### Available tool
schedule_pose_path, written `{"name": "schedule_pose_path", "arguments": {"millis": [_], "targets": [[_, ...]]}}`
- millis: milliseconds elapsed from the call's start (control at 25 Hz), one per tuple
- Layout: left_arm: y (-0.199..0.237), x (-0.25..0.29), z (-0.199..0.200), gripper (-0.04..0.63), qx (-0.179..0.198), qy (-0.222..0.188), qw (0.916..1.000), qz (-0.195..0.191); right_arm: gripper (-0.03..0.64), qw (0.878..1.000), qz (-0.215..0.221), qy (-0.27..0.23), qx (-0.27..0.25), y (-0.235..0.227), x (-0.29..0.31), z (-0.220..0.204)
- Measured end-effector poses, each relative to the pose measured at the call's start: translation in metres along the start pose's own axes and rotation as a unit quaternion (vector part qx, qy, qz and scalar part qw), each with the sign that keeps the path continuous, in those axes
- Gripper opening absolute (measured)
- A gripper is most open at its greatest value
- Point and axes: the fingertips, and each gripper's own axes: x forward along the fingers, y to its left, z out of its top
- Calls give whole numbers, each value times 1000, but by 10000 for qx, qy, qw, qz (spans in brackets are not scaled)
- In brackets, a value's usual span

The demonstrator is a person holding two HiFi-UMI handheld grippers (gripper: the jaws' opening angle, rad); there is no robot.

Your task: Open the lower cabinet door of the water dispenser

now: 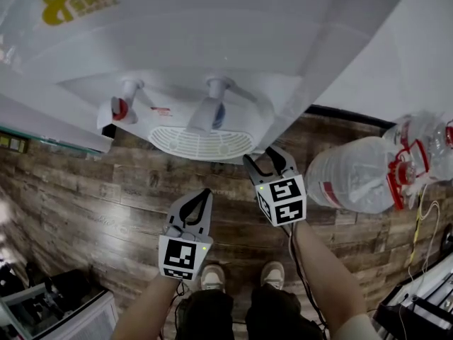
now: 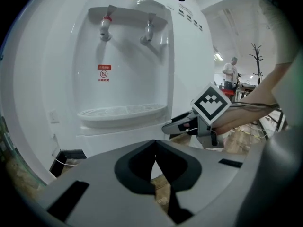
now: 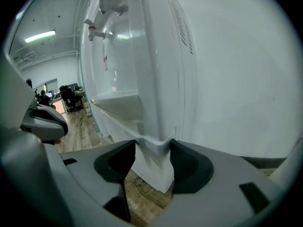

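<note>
My right tool (image 3: 152,151) clamps the lower cabinet door (image 3: 156,173) edge on the water dispenser (image 1: 212,48). My left tool (image 2: 155,150) is together, empty. I can't read the yellow logo (image 1: 76,3) or the red sticker (image 2: 103,73).

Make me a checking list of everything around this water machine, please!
Surface: wooden floor, with the person's shoes on it.
Job's things: water dispenser with a red tap, a blue tap and a drip tray; lower cabinet door beneath.
Clutter: big water bottles on the floor at right.
Grippers: left tongs shut, empty, short of the dispenser; right tongs clamped on the door's edge.
Cables: wire along the right forearm; yellow cord by the bottles.
Surroundings: people at desks far off.
</note>
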Motion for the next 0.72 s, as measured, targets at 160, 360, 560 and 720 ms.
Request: {"name": "schedule_pose_path", "arguments": {"millis": [160, 360, 560, 720], "targets": [[2, -5, -3, 6, -111, 86, 9999, 10, 230, 10000, -1, 9, 85, 8, -8, -6], [9, -13, -3, 6, -282, 130, 9995, 50, 278, 9999, 14, -49, -117, 8, -9, -3], [19, -14, -5, 6, -237, 173, 9995, 125, 345, 9983, 402, 82, -424, 9, 6, 6], [24, -16, -11, 6, -307, 262, 9990, 186, 322, 9961, 546, 274, -630, 11, 4, 2]]}}
